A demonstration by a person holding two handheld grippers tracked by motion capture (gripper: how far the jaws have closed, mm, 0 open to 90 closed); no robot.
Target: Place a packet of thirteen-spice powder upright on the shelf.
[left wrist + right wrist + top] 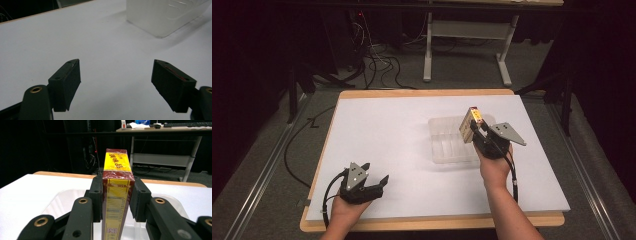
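A narrow red and yellow box [116, 192] with a barcode stands on edge between the jaws of my right gripper [116, 200], whose pads press both its sides. In the high view the box [472, 124] is held by the right gripper [477, 131] above the right part of a clear plastic container [447, 142]. My left gripper [376, 175] rests low near the table's front left, jaws apart. In the left gripper view nothing lies between its fingers [67, 82], and the container [162, 17] is ahead to the right.
A white sheet [387, 145] covers the wooden tabletop [422, 93]. Beyond the far edge are cables [377, 62] on the floor and the legs of a white desk [428, 55]. Metal rails [257, 185] run along both sides of the table.
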